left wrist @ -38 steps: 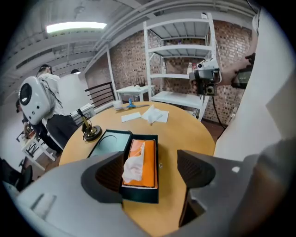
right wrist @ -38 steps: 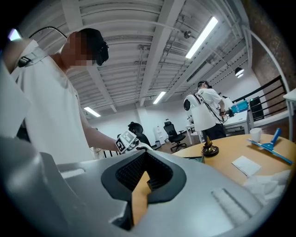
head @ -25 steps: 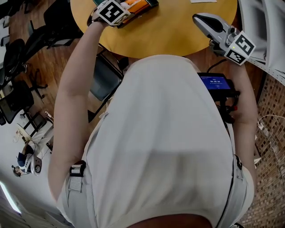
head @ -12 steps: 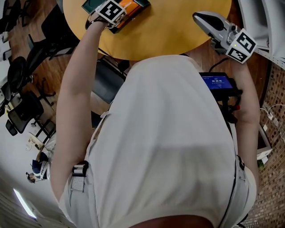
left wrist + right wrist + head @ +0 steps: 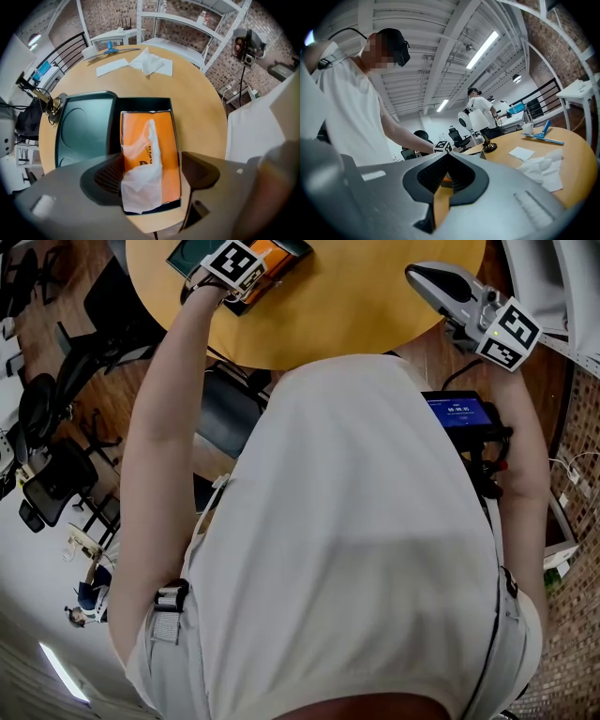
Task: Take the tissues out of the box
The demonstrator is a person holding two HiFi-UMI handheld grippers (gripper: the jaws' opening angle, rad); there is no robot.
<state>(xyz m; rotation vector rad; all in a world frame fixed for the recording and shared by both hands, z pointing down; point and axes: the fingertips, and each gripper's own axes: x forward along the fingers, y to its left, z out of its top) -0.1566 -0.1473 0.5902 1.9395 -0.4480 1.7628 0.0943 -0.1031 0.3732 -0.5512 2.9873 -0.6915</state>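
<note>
The tissue box (image 5: 161, 140) is orange on top and lies on the round table (image 5: 201, 117), right under the left gripper (image 5: 151, 168). One white tissue (image 5: 140, 187) sticks up out of the box, between that gripper's two jaws. The jaws are wide apart and do not pinch it. A dark green lid (image 5: 82, 129) lies just to the left of the box. Some loose tissues (image 5: 150, 63) lie far ahead of this gripper. The right gripper (image 5: 447, 157) is well off to the side, over the table's edge, with its jaws closed together on nothing.
</note>
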